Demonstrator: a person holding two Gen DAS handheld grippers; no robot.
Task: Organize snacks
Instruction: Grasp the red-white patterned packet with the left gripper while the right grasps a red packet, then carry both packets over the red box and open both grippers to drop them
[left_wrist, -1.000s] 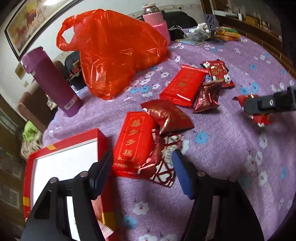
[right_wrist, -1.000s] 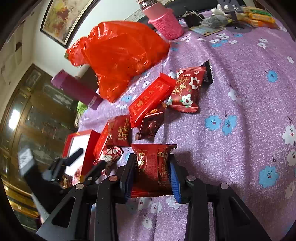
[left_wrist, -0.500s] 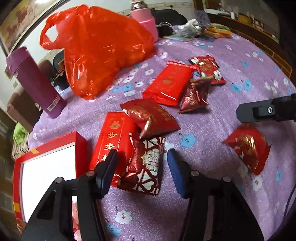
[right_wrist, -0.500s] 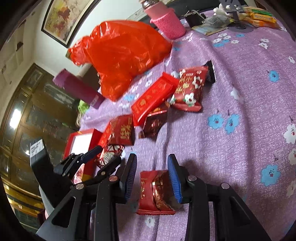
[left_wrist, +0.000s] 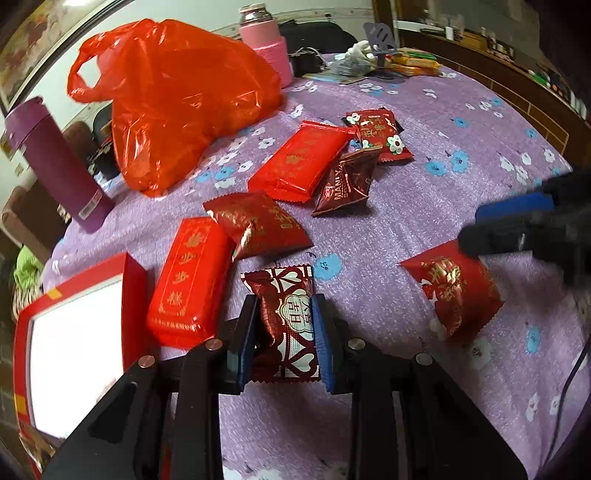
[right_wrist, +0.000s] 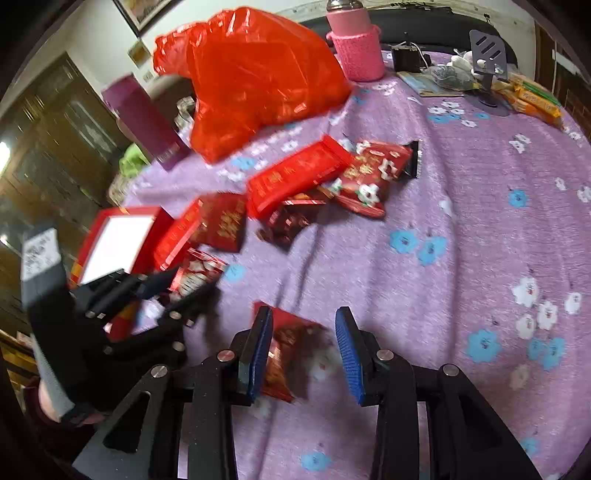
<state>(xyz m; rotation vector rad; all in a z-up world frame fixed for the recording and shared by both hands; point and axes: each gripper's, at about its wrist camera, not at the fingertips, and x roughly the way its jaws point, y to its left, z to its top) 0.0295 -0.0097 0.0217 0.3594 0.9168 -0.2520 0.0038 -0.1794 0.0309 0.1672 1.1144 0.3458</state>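
My left gripper (left_wrist: 283, 339) is shut on a dark red heart-patterned snack packet (left_wrist: 286, 317), just right of the red box (left_wrist: 79, 332) with a white inside. My right gripper (right_wrist: 303, 350) is open above a red snack packet (right_wrist: 291, 354) lying on the purple cloth; that packet also shows in the left wrist view (left_wrist: 456, 291). Several other red packets (left_wrist: 301, 160) lie in the middle of the table. The left gripper shows in the right wrist view (right_wrist: 173, 291) with its packet (right_wrist: 197, 273).
A red plastic bag (left_wrist: 177, 99), a purple bottle (left_wrist: 55, 166) and a pink flask (left_wrist: 264, 48) stand at the back. Orange packets (left_wrist: 412, 64) and clutter lie at the far right. The flowered purple cloth (right_wrist: 480, 229) covers the table.
My left gripper has closed on the heart-patterned packet. My right gripper has let go of its red packet, opened wide and lifted away from it.
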